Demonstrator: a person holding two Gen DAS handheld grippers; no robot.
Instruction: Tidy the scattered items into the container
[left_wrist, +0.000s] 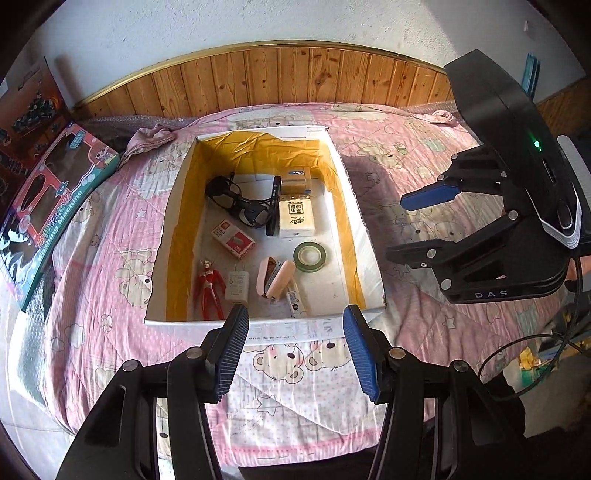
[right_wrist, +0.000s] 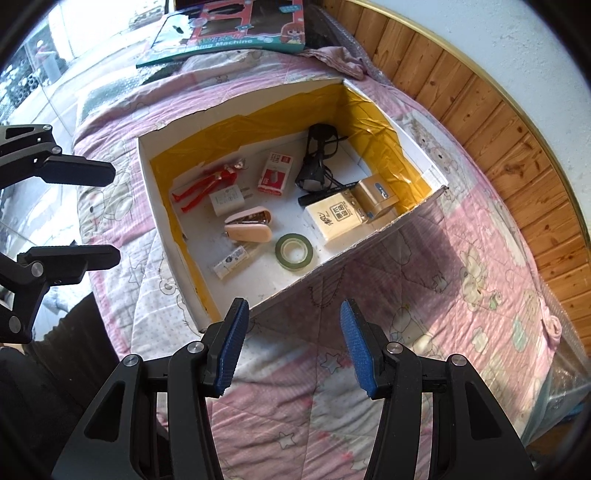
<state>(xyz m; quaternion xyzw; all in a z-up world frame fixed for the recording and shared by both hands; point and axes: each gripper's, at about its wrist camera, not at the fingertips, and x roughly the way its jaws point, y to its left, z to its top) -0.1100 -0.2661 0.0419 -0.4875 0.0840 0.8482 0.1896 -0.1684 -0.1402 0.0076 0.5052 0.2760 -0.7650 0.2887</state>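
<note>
Your left gripper (left_wrist: 295, 347) and right gripper (right_wrist: 291, 343) both hang with jaws spread and empty over the bed quilt (right_wrist: 424, 295). Straight ahead of the left one sits the cardboard box (left_wrist: 364, 221), its long axis running away from you. Every small item visible, tape roll (left_wrist: 309, 256) included, already lies inside.

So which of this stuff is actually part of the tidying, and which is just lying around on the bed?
Part of the job:
box
sunglasses
red toy figure
tape roll
stapler
charger plug
tissue pack

Just lying about:
toy washing machine box
pink cloth
quilt
</note>
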